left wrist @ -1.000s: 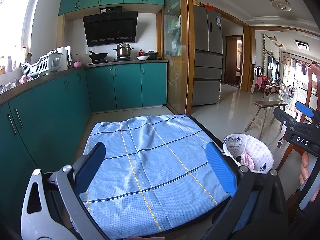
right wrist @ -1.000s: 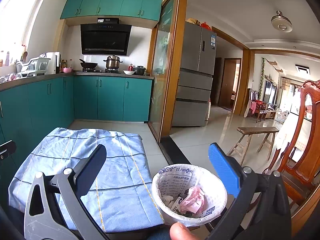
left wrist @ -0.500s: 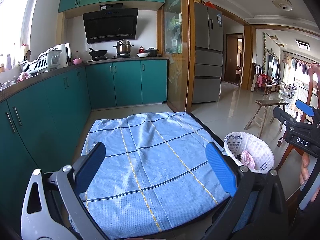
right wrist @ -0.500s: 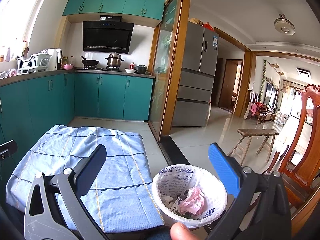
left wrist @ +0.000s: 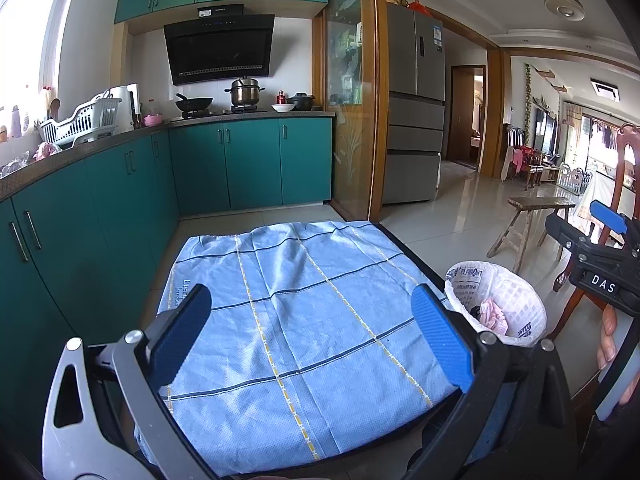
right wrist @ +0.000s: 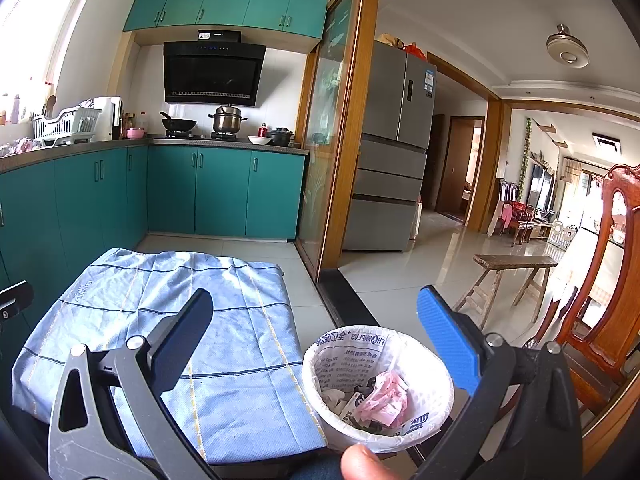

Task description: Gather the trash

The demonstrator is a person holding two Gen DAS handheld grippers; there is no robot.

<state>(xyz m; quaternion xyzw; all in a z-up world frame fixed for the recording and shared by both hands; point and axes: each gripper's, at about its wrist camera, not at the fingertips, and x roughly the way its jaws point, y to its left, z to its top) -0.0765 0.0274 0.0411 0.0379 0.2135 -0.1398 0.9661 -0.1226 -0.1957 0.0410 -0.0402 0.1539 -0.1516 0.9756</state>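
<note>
A small bin (right wrist: pixel 378 388) lined with a white printed bag stands right of the table; it also shows in the left wrist view (left wrist: pixel 496 304). Crumpled pink and white trash (right wrist: pixel 382 398) lies inside it. My right gripper (right wrist: pixel 316 340) is open and empty, held above the bin's left rim. My left gripper (left wrist: pixel 310 334) is open and empty above a blue checked cloth (left wrist: pixel 296 320) that covers a low table. The right gripper's body (left wrist: pixel 596 256) shows at the right edge of the left wrist view. No loose trash shows on the cloth.
Teal kitchen cabinets (left wrist: pixel 100 208) run along the left and back. A glass sliding door frame (right wrist: pixel 340 140) and a grey fridge (right wrist: pixel 392 152) stand behind. A wooden bench (right wrist: pixel 508 276) and a carved wooden chair (right wrist: pixel 600 300) are at the right.
Both views have drifted slightly, with the cameras tilting a little upward. Both grippers stay open and empty; the bin and cloth have not moved.
</note>
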